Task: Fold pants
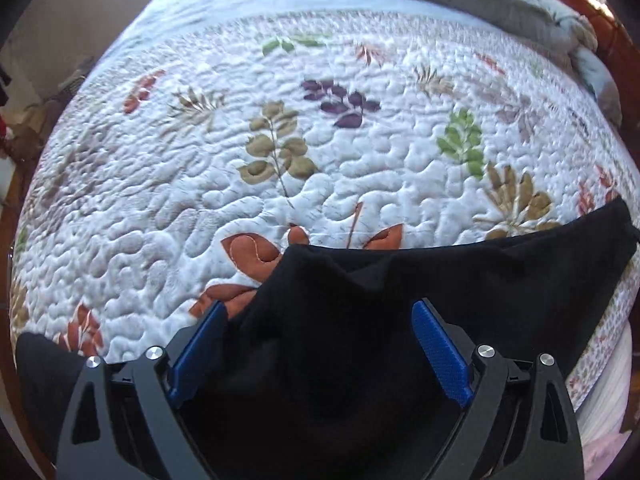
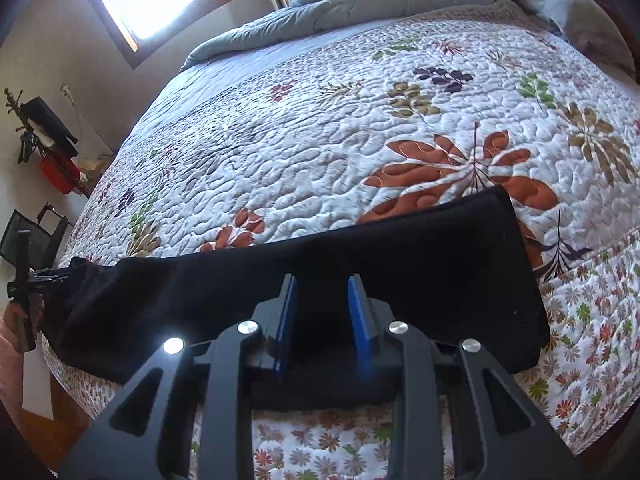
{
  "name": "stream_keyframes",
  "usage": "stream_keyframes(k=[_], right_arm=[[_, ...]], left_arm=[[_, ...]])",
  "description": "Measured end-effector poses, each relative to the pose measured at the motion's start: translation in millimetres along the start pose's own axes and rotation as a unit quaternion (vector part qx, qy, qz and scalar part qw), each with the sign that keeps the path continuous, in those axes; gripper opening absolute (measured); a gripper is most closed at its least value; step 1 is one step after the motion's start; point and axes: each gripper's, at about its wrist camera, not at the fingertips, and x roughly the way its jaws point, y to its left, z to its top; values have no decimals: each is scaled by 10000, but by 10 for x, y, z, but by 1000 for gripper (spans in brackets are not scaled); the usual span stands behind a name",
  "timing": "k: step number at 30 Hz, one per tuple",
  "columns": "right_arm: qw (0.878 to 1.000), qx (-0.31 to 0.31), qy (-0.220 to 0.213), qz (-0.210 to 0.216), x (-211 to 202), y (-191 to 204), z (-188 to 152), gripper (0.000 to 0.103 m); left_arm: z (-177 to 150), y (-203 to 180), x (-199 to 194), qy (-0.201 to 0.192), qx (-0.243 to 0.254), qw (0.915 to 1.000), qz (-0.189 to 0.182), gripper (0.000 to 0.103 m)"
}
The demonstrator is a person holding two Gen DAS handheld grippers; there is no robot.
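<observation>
Black pants (image 2: 320, 264) are lying across the bed's quilt (image 2: 280, 160), directly under both claws. Left claw (image 1: 320, 312) is hanging wide apart, gripping nothing. Right claw (image 2: 322, 280) is standing narrowly apart, cloth below, not pinched. Risk: closing now is likely grabbing a single layer or quilt, skewing the fold.

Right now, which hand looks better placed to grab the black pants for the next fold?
Probably the left. The left gripper stands wide open with the black pants bunched between its pads. The right gripper sits over flat cloth, its jaws only narrowly parted.
</observation>
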Motion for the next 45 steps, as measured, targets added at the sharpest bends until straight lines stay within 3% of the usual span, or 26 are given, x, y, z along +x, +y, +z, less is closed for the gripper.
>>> stream_keyframes(k=[5, 7, 12, 15, 20, 22, 24, 25, 27, 29, 31, 33, 35, 38, 40, 42, 45], right_arm=[[9999, 29, 102, -92, 27, -74, -37, 32], [9998, 120, 128, -107, 42, -130, -45, 32], [9994, 322, 143, -59, 83, -221, -66, 32], [9992, 349, 163, -57, 121, -230, -68, 31], [9987, 477, 116, -108, 139, -273, -22, 30], [9981, 580, 161, -152, 175, -311, 5, 30], [9977, 637, 159, -141, 168, -332, 23, 30], [9978, 637, 143, -139, 140, -338, 34, 31], [9978, 613, 64, -229, 23, -385, 59, 45], [9969, 694, -104, -365, -154, -520, 86, 47], [9949, 900, -198, -401, -316, -723, 104, 50], [9920, 1147, -207, -487, -433, -940, 92, 60], [9908, 1221, -60, -587, -470, -1091, 50, 63], [9877, 1348, 50, -792, -480, -1227, -57, 67], [9854, 1602, 70, -573, -457, -1311, -155, 69], [9824, 1832, 159, -323, -385, -1352, -242, 72], [9822, 1850, 138, -295, -316, -1342, -284, 74]], left_arm=[[82, 75, 220, 266, -23, 9985, -480, 94], [100, 90, 238, 254, -5, 9971, -713, 87], [132, 243, 168, 258, -190, 9954, -899, 31], [99, 322, 78, 140, -313, 9943, -1010, 22], [184, 250, -61, -368, -316, 9969, -612, 19], [185, 118, 202, 95, 121, 9994, -315, 20], [211, 58, 208, 17, 239, 9997, -58, 28], [241, 83, 154, -42, 46, 10000, -15, 30], [250, 122, 21, -255, -236, 9994, 34, 42], [197, 62, -205, -668, -285, 9963, 465, 54], [110, -44, -414, -1037, -285, 9926, 562, 55], [51, -197, -573, -1283, -345, 9902, 436, 55], [-67, -449, -660, -1408, -351, 9894, -71, 55], [-211, -956, -622, -1357, -120, 9888, -617, 55], [-284, -1347, -492, -1238, -8, 9872, -1003, 55], [-308, -1649, -332, -1114, 104, 9870, -1158, 56], [-340, -2013, -39, -859, 325, 9894, -1121, 57]])
